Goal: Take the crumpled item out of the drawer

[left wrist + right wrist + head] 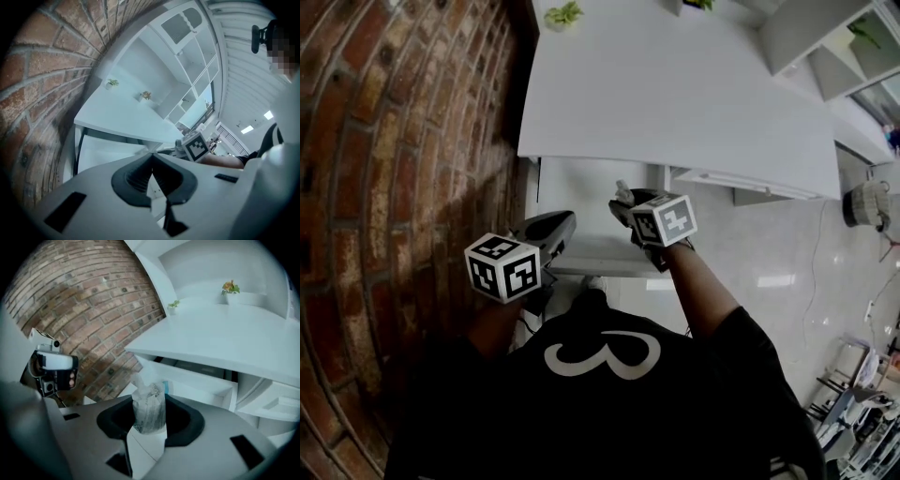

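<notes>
Crumpled item (149, 404): pale printed wad, clamped between the jaws of the right gripper (150, 422) and held at the open drawer (201, 383) beneath the white desk (225, 343).
Left gripper (152, 177): jaws together, nothing between them, near the drawer's side.
Hazard: the wad looked soft and was pinched on a narrow part. It could slip free, or snag on the desk edge, if drawn out quickly.

Left claw (152, 164) closed, empty. Beyond it, a white surface (126, 117) with two plants (111, 83); brick wall (42, 93) left, marker cube (197, 146) right.
</notes>
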`<state>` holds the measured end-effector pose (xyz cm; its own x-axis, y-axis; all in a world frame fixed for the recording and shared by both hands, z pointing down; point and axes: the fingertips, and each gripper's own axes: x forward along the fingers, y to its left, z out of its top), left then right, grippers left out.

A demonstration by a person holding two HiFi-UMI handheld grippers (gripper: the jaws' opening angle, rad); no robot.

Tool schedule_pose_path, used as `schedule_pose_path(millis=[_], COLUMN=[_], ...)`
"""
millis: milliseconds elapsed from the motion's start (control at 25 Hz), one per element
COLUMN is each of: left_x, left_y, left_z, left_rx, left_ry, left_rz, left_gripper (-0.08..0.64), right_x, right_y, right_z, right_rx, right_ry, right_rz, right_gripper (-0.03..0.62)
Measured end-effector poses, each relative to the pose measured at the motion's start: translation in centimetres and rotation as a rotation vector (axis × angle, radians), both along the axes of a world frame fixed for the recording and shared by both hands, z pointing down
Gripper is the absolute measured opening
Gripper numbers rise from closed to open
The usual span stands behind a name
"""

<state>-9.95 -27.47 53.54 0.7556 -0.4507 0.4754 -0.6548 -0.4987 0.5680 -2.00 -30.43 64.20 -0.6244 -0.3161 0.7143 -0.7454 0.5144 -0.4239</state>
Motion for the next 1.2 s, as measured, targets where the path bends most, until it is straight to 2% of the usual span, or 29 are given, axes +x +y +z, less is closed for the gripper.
schedule_pose_path(millis=[280,520,800,1200], left_x=[0.6,1.3,2.1,2.4], left_y=[2.2,4.6,7.7,11.3], left_z=[-4.0,-9.6,-17.0,-22.6], left_rx=[0.050,0.136,0.275,0.390], left_ry=[0.020,0.066,0.140,0.177], left_rz=[-0.016,-0.013,-0.003,-0.003], left_gripper=[0.003,0.003,0.003,0.003], right_x=[0.4,0.5,1.5,2.3], right_y=[2.3,5.8,9.9,14.2], right_z=[-9.1,-16.8,-25.7,-32.6], right_rx=[0.153,0.286,0.463,0.597], right_ry=[-0.170,-0.286,-0.340,-0.453], right_rz=[0.023,-0.005,-0.030,-0.052], right_gripper=[0.169,0.169,0.169,0.169])
